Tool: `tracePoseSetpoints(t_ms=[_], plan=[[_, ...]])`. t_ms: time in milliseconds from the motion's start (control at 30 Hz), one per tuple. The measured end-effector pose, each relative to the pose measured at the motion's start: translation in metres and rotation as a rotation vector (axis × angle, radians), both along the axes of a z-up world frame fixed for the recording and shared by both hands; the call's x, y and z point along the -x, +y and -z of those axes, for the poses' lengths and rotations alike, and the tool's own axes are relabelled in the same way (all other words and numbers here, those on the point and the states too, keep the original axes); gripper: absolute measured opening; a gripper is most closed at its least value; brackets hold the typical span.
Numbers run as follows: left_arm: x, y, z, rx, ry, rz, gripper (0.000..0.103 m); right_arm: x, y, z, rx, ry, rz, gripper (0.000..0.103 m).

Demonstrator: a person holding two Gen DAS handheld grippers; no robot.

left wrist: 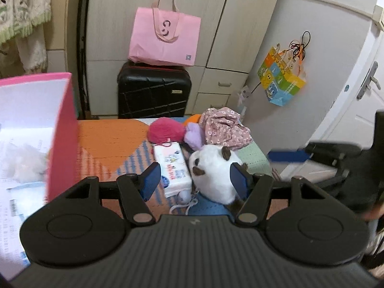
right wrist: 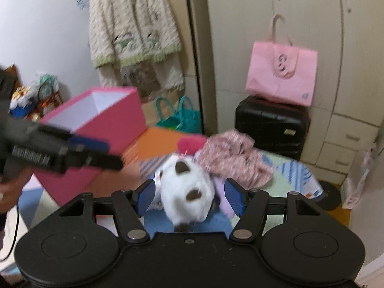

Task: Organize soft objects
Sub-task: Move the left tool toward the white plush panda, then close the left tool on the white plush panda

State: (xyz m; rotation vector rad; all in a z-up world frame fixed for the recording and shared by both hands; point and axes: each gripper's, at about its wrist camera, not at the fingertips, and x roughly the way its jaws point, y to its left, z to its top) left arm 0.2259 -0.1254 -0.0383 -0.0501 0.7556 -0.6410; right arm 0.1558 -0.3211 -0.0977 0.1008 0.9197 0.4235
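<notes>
A: Bedroom wardrobes and a black suitcase stand behind a patchwork bed cover strewn with soft things. What could go wrong?

B: The left claw and right claw are both near the white plush panda. If both close at once, I'd guess they tug it apart or knock pads. The tissue pack lies touching the panda, so the left claw may catch that instead.

A: Where's the panda?

B: On the bed, between the right claw's open jaws, pads not pressing it. The left claw, also open and empty, has it by its right finger. The pink box stands left, apart.
</notes>
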Motion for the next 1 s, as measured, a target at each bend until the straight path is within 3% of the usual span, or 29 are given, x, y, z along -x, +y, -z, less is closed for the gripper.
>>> tracePoseSetpoints(t_ms=[333,500,667,1000], plan=[[-0.038,-0.029,0.042,0.117,0.102,0.068,0.062,-0.005,0.024,0.053,0.054,0.040,-0.081,0.069],[-0.038,-0.041,0.051,0.088,0.161,0.111,0.062,-0.005,0.032,0.065,0.072,0.025,-0.077,0.069],[-0.027,-0.046,0.050,0.053,0.108,0.109,0.060,0.003,0.036,0.067,0.091,-0.005,-0.036,0.056],[0.009,-0.047,0.035,-0.009,0.035,0.120,0.060,0.028,0.038,0.053,0.057,-0.031,0.026,0.055]])
